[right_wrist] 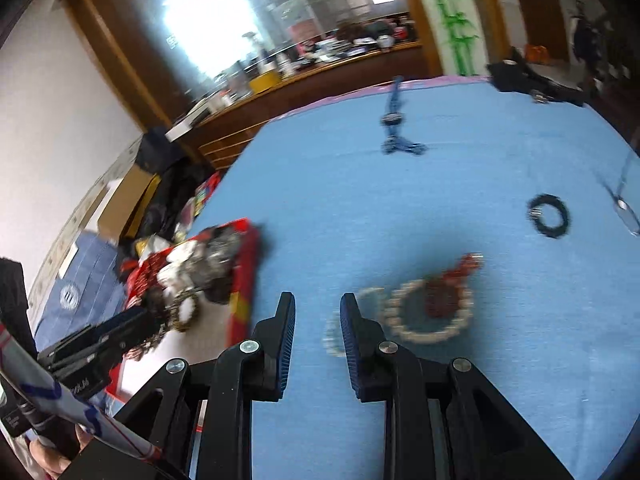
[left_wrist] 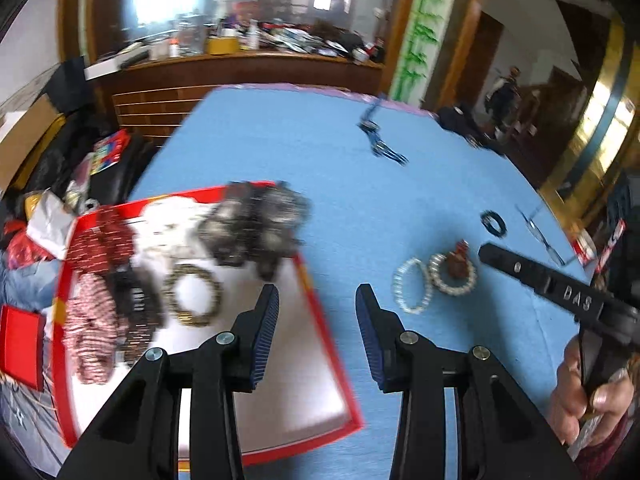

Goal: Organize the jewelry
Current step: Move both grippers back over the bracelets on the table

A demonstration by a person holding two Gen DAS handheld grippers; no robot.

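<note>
A red-rimmed white tray (left_wrist: 320, 320) lies at the left of the blue table, holding several bracelets, among them a gold-brown one (left_wrist: 194, 295). My left gripper (left_wrist: 318, 300) is open and empty above the tray's right rim. On the cloth to its right lie two pearl bracelets (left_wrist: 412, 285) (left_wrist: 452, 278), a dark red one (left_wrist: 459, 262) and a black one (left_wrist: 494, 222). My right gripper (right_wrist: 318, 308) is open and empty, just left of the pearl bracelets (right_wrist: 430, 312). The tray (right_wrist: 242, 280) shows at the left there.
A blue beaded strand (left_wrist: 380, 136) lies at the table's far side, a thin chain with a pendant (left_wrist: 540, 232) at the right edge. A dark bag (right_wrist: 520, 76) sits at the far right corner. Clutter, boxes and a wooden counter stand beyond the table's left edge.
</note>
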